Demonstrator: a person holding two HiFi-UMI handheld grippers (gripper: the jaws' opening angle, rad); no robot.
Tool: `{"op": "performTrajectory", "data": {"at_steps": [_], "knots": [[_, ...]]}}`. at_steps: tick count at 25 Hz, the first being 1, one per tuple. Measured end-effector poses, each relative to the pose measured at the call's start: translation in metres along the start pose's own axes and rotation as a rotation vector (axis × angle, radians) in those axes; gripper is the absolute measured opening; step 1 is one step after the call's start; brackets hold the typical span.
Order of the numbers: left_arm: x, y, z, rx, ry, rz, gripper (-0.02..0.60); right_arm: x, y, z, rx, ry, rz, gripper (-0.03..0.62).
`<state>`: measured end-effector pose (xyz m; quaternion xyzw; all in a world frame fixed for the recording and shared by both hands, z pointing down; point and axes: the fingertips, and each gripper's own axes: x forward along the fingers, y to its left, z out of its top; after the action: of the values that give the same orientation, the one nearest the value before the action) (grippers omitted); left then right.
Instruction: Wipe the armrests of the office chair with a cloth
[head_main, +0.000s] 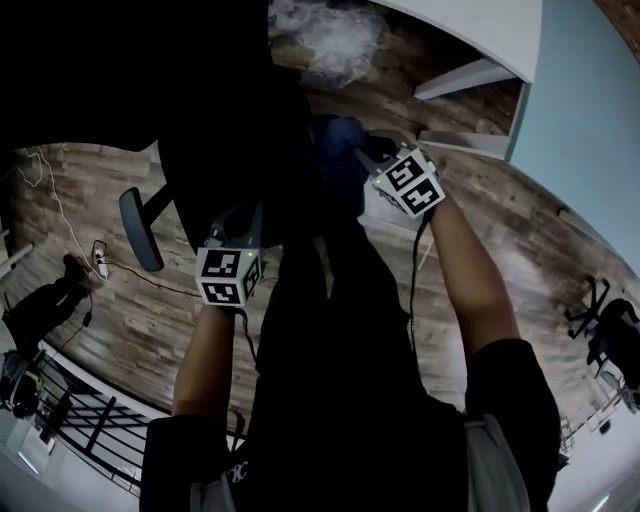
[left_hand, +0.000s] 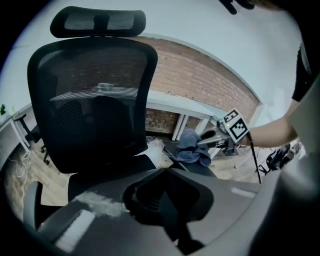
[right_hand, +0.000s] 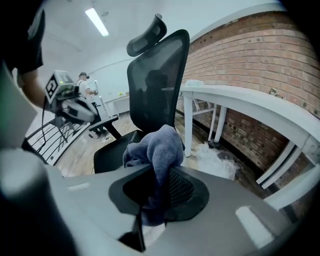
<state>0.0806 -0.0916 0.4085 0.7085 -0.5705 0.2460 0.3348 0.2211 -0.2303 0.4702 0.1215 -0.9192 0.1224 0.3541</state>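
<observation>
I face the office chair (left_hand: 95, 100) | the cloth (right_hand: 156, 150) sits between the jaws of my right gripper (head_main: 352, 152), on the right armrest (left_hand: 200, 167) | my left gripper (head_main: 238, 215) is by the seat, right of the left armrest (head_main: 140, 230) | a table (right_hand: 240, 97) stands behind the chair, in front of the wall (right_hand: 250, 50)

No readable words, brands or numbers anywhere. Only coded black-and-white square markers, on the left cube (head_main: 229, 277) and the right cube (head_main: 410, 182). Block patterns only, no letters or digits. Same kind of marker on both cubes in the gripper views. Small pale emblem on the dark clothing at the bottom edge of the head view, too small to read.
</observation>
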Motion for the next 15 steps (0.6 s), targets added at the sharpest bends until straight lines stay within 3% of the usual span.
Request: {"op": "performTrajectory", "data": {"at_steps": [9,15], "knots": [[0.043,-0.038,0.013,0.029,0.063,-0.058,0.006,-0.031,-0.021,-0.09,-0.119,0.086,0.028,0.063],[0.059,-0.039,0.025,0.043,0.093,-0.043,0.006,-0.004,0.011,-0.097,-0.212,0.041,0.121,0.063]]}}
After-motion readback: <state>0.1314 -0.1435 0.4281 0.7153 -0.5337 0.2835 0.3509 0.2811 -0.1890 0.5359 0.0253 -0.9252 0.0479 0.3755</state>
